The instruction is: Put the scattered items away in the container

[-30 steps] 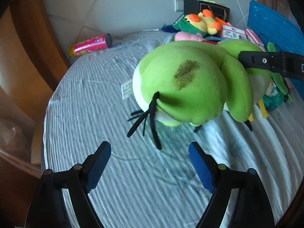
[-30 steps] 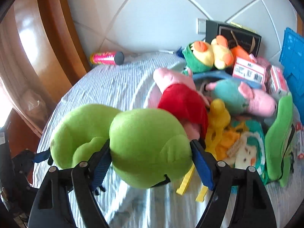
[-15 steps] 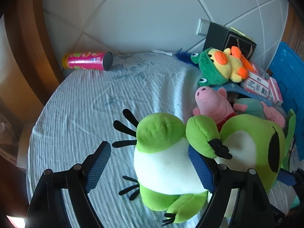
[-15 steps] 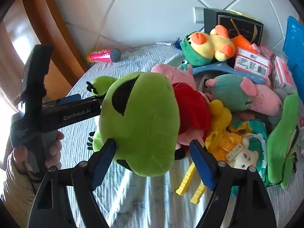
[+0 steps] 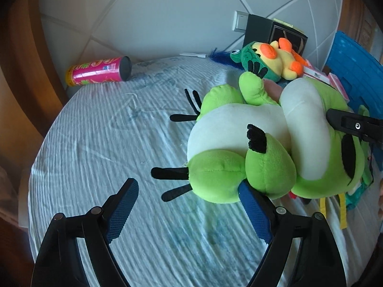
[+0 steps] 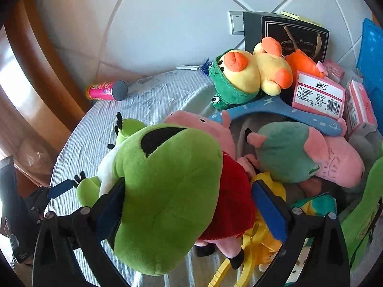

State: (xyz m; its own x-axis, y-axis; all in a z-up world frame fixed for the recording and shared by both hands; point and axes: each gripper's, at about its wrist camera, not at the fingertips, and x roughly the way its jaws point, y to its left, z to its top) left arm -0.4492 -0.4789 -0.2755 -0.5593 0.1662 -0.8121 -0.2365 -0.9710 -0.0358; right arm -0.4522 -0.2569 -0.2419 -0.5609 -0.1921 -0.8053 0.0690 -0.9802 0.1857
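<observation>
The green frog plush (image 5: 241,143) lies belly-up on the striped blue sheet (image 5: 100,138), at 3 o'clock in the left wrist view; the left gripper (image 5: 189,205) stands with its jaws wide apart, its right pad under the frog's foot; the right gripper (image 6: 189,205) has its jaws spread, the frog's head (image 6: 167,181) against the left pad; whether it pinches, I cannot tell; a pink snack can (image 5: 98,71) lies at 11 o'clock; the duck plush (image 6: 249,76) at 1 o'clock.
</observation>
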